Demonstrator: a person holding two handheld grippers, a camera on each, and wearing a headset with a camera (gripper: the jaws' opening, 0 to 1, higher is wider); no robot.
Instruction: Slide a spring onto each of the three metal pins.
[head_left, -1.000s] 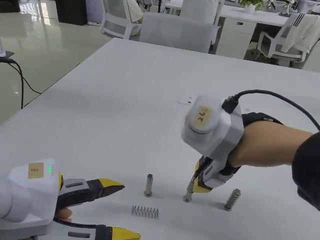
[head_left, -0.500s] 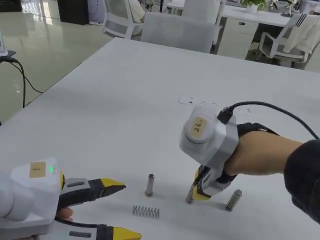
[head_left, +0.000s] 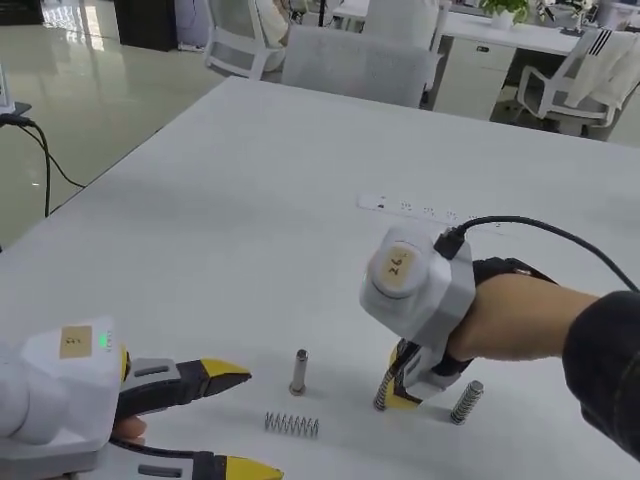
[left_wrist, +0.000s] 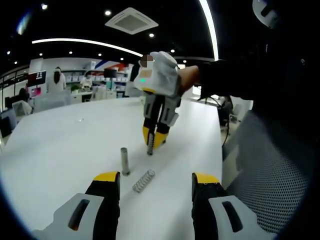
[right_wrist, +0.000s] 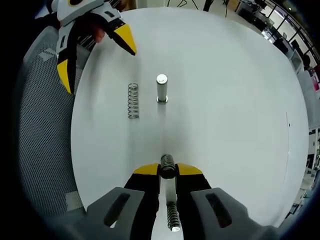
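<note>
Tabletop scene, seen from a headset looking down. A short silver metal pin (head_left: 298, 371) with a flanged foot is standing upright and bare on the white workbench (head_left: 250, 200), and everything below is placed from that pin.

Just in front of the pin, toward the person, a loose coiled steel spring (head_left: 291, 424) is lying flat on its side. It is near the pin but not touching it.

To the left of the pin, the left gripper (head_left: 258, 422), white with black jaws and yellow tips, is being held low. Its jaws are spread wide apart with nothing gripped, and the tips are pointing toward the pin and the loose spring.

To the right of the pin, a person's hand (head_left: 510, 315) is holding the right gripper (head_left: 400, 385) pointing down at the table. Its yellow tips are pressed together around the upper end of a second steel spring (head_left: 384, 388). That spring is standing slightly tilted on the table, near the bare pin. How much of a pin is sitting inside it I cannot tell.

Farther right of the bare pin, beyond the right gripper, a third steel spring (head_left: 465, 401) is standing tilted. Well behind the pin, a white power strip (head_left: 410, 207) is lying on the table.
</note>
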